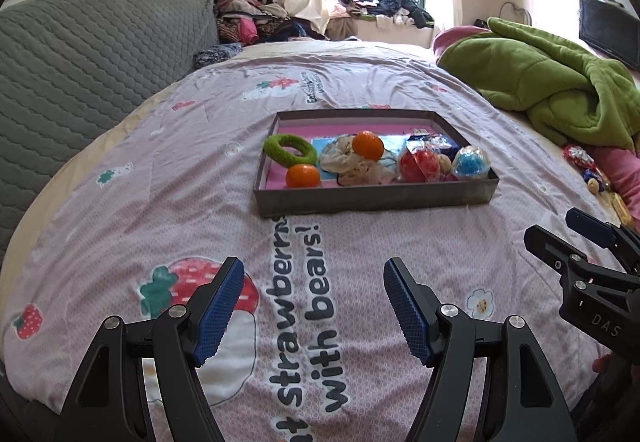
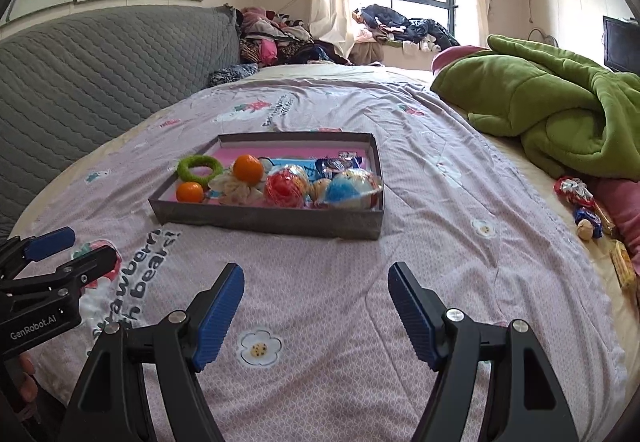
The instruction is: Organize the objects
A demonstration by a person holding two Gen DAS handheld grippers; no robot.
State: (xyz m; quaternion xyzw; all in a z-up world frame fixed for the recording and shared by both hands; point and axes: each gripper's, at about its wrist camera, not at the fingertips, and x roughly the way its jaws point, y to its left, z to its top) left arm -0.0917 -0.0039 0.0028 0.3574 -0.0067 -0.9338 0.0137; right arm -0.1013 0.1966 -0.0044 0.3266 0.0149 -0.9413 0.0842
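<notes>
A shallow grey box (image 1: 372, 197) (image 2: 264, 219) lies on the pink bedspread. It holds a green ring (image 1: 290, 149) (image 2: 200, 167), two oranges (image 1: 303, 176) (image 1: 367, 145) (image 2: 189, 192) (image 2: 248, 168), a white scrunchie (image 1: 352, 163), a red wrapped ball (image 1: 420, 163) (image 2: 285, 187), a blue wrapped ball (image 1: 471, 161) (image 2: 347, 187) and snack packets. My left gripper (image 1: 314, 270) is open and empty above the spread, short of the box. My right gripper (image 2: 316, 274) is open and empty, also short of the box.
A green blanket (image 1: 552, 81) (image 2: 560, 113) lies at the right. Loose wrapped sweets (image 2: 580, 201) (image 1: 584, 165) lie by a pink pillow at the right edge. A grey quilted headboard (image 1: 80, 61) runs along the left. Clothes pile up by the window.
</notes>
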